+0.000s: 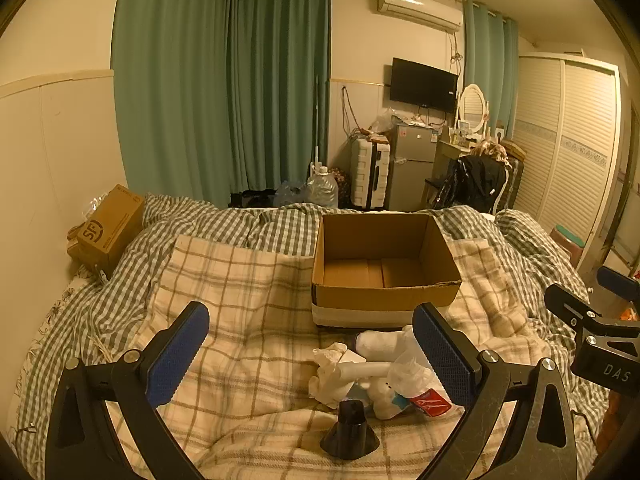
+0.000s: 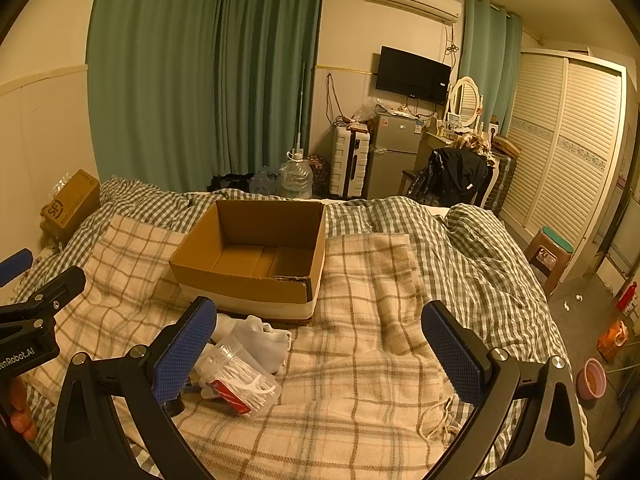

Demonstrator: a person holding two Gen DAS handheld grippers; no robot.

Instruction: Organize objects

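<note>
An open, empty cardboard box (image 1: 384,276) (image 2: 256,264) sits on the plaid blanket on the bed. In front of it lies a small pile: a white sock (image 1: 380,342) (image 2: 260,338), crumpled tissue (image 1: 330,376), a clear bag of floss picks (image 1: 416,380) (image 2: 240,380) and a black cone-shaped cap (image 1: 350,428). My left gripper (image 1: 312,356) is open above the pile, its right finger over the bag. My right gripper (image 2: 320,354) is open over bare blanket, just right of the pile. Each gripper shows at the edge of the other's view.
A closed brown SF carton (image 1: 110,230) (image 2: 72,204) sits at the bed's far left by the wall. Green checked duvet (image 2: 460,240) surrounds the blanket. A stool (image 2: 550,254), pink basin (image 2: 592,378) and clutter stand on the floor at right.
</note>
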